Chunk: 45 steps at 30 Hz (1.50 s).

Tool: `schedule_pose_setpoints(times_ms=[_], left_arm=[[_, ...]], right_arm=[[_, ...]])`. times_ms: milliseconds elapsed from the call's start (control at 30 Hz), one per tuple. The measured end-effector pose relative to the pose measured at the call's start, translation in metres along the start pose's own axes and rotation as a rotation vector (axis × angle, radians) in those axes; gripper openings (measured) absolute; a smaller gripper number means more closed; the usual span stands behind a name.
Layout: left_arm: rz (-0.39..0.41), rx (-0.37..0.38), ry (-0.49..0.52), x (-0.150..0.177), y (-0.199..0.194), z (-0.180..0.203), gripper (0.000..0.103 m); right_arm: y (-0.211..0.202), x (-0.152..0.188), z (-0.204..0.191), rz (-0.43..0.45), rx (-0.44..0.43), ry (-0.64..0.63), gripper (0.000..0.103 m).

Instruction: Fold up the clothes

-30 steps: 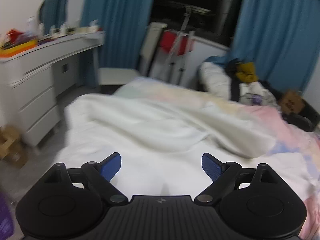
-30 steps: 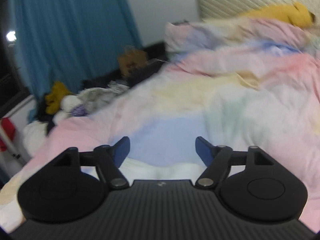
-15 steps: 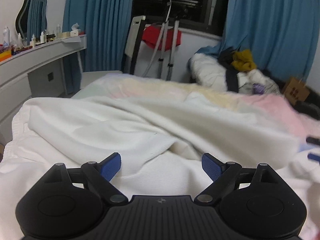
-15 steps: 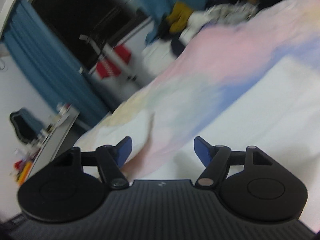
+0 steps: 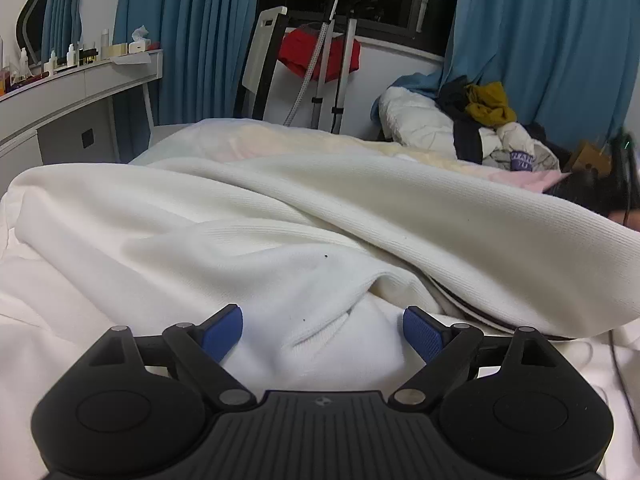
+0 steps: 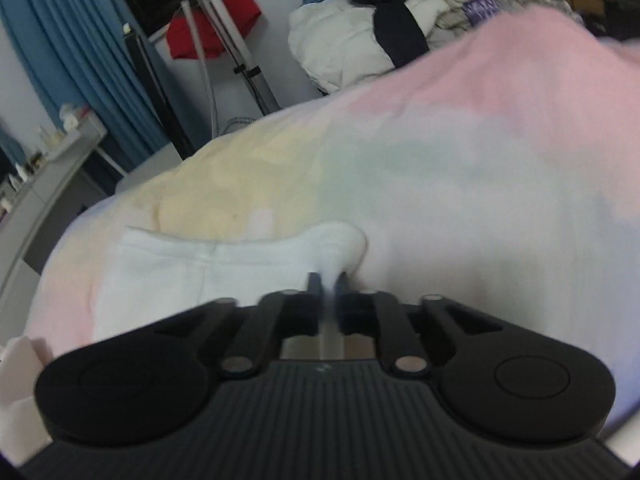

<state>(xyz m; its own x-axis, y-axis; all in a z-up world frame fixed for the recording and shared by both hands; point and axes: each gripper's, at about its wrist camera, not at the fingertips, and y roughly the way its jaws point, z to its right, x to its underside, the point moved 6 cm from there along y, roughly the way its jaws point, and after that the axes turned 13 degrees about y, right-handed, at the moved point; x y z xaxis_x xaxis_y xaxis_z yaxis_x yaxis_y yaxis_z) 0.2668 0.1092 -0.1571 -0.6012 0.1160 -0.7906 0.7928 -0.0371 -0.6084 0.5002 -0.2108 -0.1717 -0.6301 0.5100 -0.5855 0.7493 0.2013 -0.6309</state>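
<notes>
A white knitted garment [image 5: 280, 224] lies rumpled across the bed in the left wrist view, with a ribbed sleeve folded over its body. My left gripper [image 5: 322, 334] is open, low over the garment, its blue pads on either side of a ribbed cuff [image 5: 320, 330]. In the right wrist view my right gripper [image 6: 327, 282] is shut on a pinched-up fold of the white garment [image 6: 200, 268], which lies flat to the left on the pastel duvet [image 6: 460, 160].
A white dresser [image 5: 76, 96] with bottles stands at the left. A garment steamer stand with a red cloth [image 5: 320, 54] is beyond the bed foot. A pile of clothes [image 5: 472, 124] lies at the right. Blue curtains [image 5: 192, 36] hang behind.
My left gripper has dropped lower and closer to the white garment, staying open. My right gripper swung round toward the bed foot and closed on a fold of the garment.
</notes>
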Motion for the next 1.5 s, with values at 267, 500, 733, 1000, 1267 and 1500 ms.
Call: schedule_pose_setpoints(times_ms=[267,500,733,1000,1267,1500], left_arm=[[0.02,-0.013,0.016,-0.002,-0.006,-0.003,0.089],[0.013,-0.026,-0.007,-0.004,-0.001,-0.011,0.089],[0.011,-0.037,0.013,-0.002,0.002,-0.007,0.089],[0.033,-0.053,-0.012,-0.003,-0.007,-0.007,0.089],[0.063,-0.082,-0.033,-0.009,-0.023,-0.012,0.09],[0.057,-0.085,-0.023,-0.011,-0.021,-0.01,0.09]], right_arm=[[-0.122,-0.123,0.021,0.492,0.029,0.034,0.006],[-0.171,-0.164,0.156,0.611,0.384,0.163,0.006],[-0.173,-0.133,0.183,0.547,0.411,0.23,0.006],[-0.247,-0.128,0.099,0.686,0.22,0.153,0.006],[-0.31,-0.143,0.016,0.965,0.279,-0.032,0.006],[-0.157,-0.184,0.118,0.667,0.546,0.133,0.006]])
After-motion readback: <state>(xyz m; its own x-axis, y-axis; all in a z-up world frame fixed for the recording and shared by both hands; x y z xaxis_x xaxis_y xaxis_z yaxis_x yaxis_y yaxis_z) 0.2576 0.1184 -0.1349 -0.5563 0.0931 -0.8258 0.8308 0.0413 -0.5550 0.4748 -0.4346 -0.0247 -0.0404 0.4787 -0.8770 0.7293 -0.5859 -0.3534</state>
